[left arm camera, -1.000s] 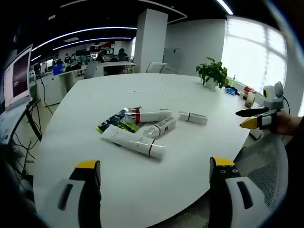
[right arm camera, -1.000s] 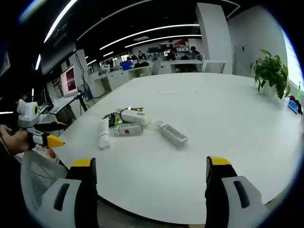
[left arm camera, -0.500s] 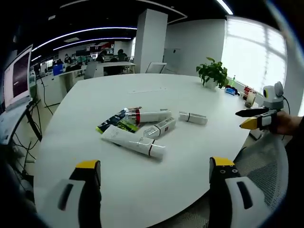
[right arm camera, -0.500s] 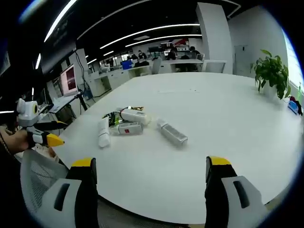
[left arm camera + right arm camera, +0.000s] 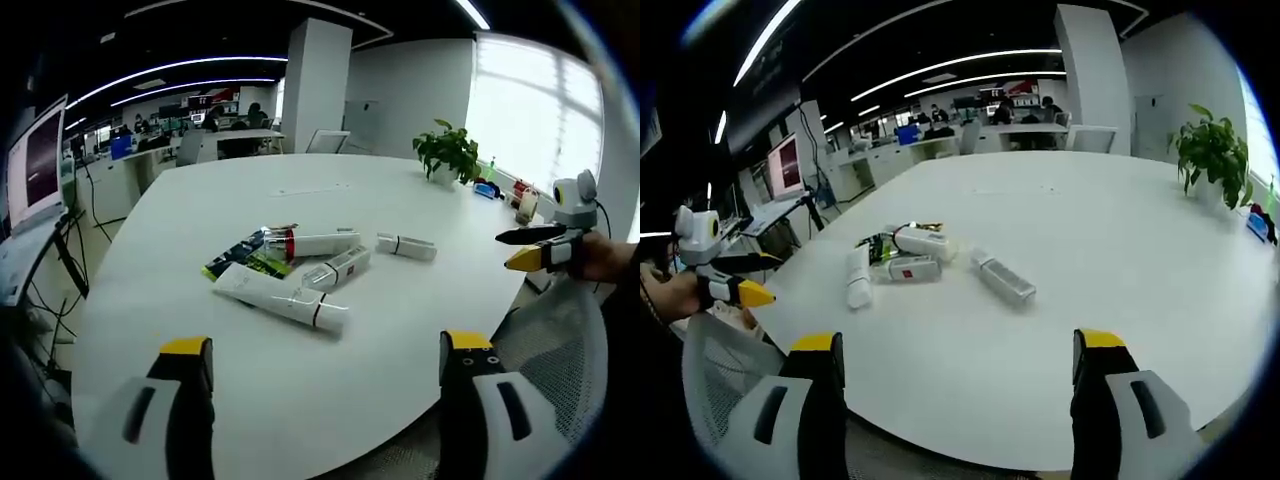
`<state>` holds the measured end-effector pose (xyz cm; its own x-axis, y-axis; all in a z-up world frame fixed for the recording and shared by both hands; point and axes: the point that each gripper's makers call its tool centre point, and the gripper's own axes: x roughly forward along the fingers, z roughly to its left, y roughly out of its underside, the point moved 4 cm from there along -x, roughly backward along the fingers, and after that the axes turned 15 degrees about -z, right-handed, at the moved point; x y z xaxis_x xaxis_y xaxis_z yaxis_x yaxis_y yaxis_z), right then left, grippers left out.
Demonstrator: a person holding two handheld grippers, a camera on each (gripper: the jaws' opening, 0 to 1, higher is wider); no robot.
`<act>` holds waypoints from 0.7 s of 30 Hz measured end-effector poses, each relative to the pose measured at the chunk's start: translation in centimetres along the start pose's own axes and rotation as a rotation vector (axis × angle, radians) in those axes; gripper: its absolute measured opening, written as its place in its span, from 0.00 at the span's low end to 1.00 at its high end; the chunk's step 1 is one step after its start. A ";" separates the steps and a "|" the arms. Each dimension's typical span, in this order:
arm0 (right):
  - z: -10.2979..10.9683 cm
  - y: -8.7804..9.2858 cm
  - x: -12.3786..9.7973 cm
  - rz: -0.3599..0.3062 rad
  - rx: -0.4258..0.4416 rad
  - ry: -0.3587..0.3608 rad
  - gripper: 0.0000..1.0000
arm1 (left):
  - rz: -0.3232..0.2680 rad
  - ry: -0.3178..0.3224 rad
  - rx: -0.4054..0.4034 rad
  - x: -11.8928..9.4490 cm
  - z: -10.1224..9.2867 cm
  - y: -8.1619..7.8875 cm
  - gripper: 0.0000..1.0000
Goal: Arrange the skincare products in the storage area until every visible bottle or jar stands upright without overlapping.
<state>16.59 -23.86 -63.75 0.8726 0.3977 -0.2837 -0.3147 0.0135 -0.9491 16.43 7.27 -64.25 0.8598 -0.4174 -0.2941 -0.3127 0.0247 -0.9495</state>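
Both views face the table (image 5: 400,330) from opposite edges, seemingly.

Ahead of your left gripper (image 5: 325,372), whose grey fingers (image 5: 178,400) end in yellow pads over black, the table (image 5: 200,210) is plain white, and on it lie a white tube (image 5: 280,296) with a dark band by its cap, a white bottle (image 5: 337,269) with a red label, a white bottle with a red collar (image 5: 310,243), a white stick (image 5: 406,247) with a dark ring, and a dark packet (image 5: 246,257) printed green and yellow. Beyond your right gripper (image 5: 958,375), coloured the same, the silvery-white stick lies nearest the fingers, and your other gripper at the left edge shows a yellow tip under a black one. Far past the fingers stands a green plant (image 5: 1213,150) in a white pot.
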 end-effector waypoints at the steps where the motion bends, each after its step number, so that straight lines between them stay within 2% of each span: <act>1: 0.0 0.0 0.0 0.001 0.000 -0.001 0.94 | 0.000 0.000 0.001 0.0 0.0 0.0 0.88; 17: 0.2 0.0 0.0 0.015 -0.022 -0.004 0.93 | 0.004 0.006 0.011 0.0 0.1 0.1 0.87; 21: 0.6 0.0 0.3 0.016 -0.029 -0.025 0.93 | 0.001 0.006 0.010 0.0 0.0 0.0 0.87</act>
<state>16.67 -23.16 -63.71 0.8578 0.4201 -0.2960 -0.3174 -0.0201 -0.9481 16.44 7.26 -64.29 0.8570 -0.4230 -0.2944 -0.3095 0.0345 -0.9503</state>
